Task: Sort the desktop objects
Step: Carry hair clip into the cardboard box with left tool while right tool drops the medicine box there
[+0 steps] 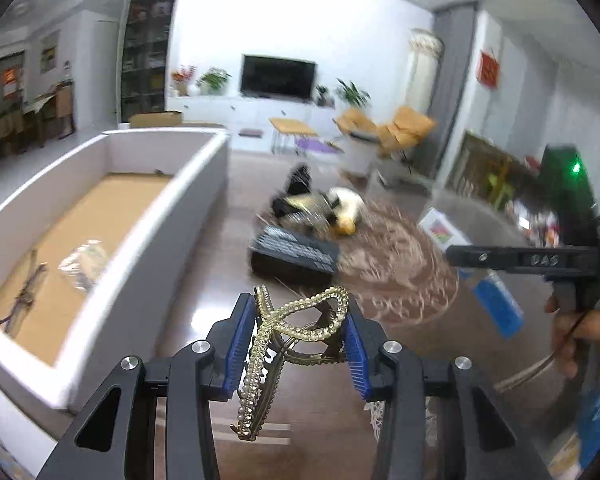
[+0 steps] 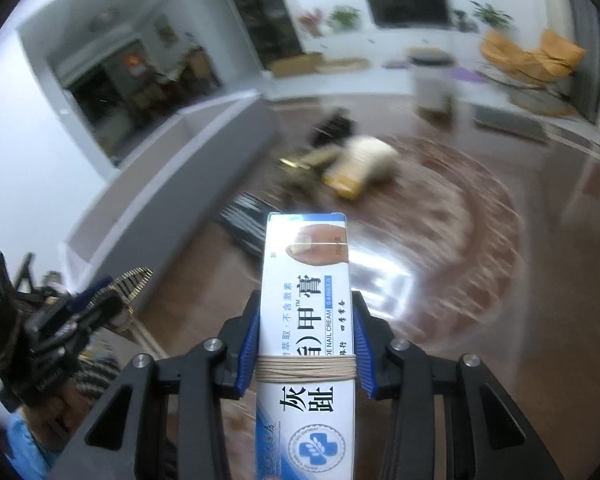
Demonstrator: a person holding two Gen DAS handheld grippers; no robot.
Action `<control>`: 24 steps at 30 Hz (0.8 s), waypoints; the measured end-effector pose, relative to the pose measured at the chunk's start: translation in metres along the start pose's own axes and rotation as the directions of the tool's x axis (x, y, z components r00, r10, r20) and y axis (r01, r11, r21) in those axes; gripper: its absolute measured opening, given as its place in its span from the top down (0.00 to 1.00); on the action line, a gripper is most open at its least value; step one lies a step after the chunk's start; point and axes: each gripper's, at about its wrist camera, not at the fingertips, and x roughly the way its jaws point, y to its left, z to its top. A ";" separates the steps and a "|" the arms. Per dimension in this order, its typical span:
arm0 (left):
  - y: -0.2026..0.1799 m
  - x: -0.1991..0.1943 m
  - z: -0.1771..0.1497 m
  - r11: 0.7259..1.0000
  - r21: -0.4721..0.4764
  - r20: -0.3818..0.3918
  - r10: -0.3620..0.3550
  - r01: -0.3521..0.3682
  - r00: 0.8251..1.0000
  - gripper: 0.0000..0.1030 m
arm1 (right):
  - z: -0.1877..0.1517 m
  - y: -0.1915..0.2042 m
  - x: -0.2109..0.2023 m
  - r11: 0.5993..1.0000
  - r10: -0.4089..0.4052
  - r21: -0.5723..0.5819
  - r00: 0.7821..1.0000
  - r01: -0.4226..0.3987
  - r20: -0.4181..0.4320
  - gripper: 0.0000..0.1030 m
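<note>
My left gripper (image 1: 300, 344) is shut on a gold beaded hair claw clip (image 1: 296, 320) and holds it above the brown table, beside the white sorting box (image 1: 140, 248). My right gripper (image 2: 306, 344) is shut on a blue and white nail cream box (image 2: 306, 320) with a rubber band around it, held above the table. The right gripper also shows in the left wrist view (image 1: 500, 308) at the right, with the blue box in it. The left gripper with the clip shows in the right wrist view (image 2: 100, 300) at the lower left.
The white box's cardboard floor holds a clear plastic packet (image 1: 82, 262) and a dark tangled item (image 1: 24, 300). On the table's round mat lie a black comb-like box (image 1: 296, 250), a white and yellow object (image 1: 346, 210) and dark clips (image 1: 296, 188). A white card (image 1: 440, 228) lies to the right.
</note>
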 end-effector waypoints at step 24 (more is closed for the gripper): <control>0.231 0.038 0.071 0.916 -0.148 -0.206 0.341 -0.374 0.917 0.56 | 0.186 0.279 0.304 0.904 0.105 -0.390 0.976 -0.174 -0.193 0.57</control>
